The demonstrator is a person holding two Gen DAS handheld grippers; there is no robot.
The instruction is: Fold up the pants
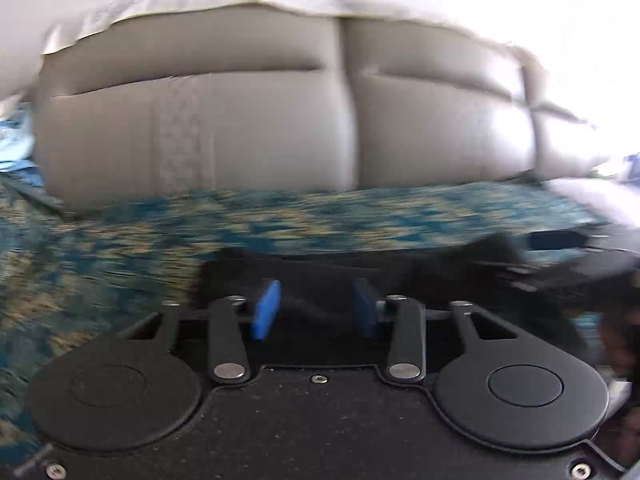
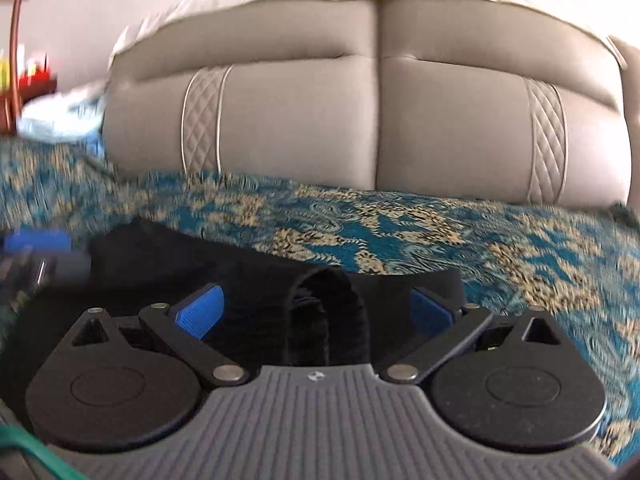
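The black pants (image 1: 400, 276) lie on a teal and gold patterned bedspread (image 1: 120, 240). In the left wrist view my left gripper (image 1: 316, 308) is open, its blue pads (image 1: 266, 312) apart just above the dark cloth. In the right wrist view the pants (image 2: 180, 264) spread under my right gripper (image 2: 316, 312), which is wide open. A raised fold of black cloth (image 2: 328, 312) stands between its blue pads (image 2: 200, 312). The left gripper shows blurred at the left edge of the right wrist view (image 2: 36, 252).
A grey padded headboard (image 2: 380, 120) stands behind the bed with a white cloth over its top (image 1: 200, 4). Light blue fabric (image 2: 64, 112) is bunched at the left. A reddish wooden stand (image 2: 16, 60) is at the far left. The bedspread (image 2: 480, 248) extends right.
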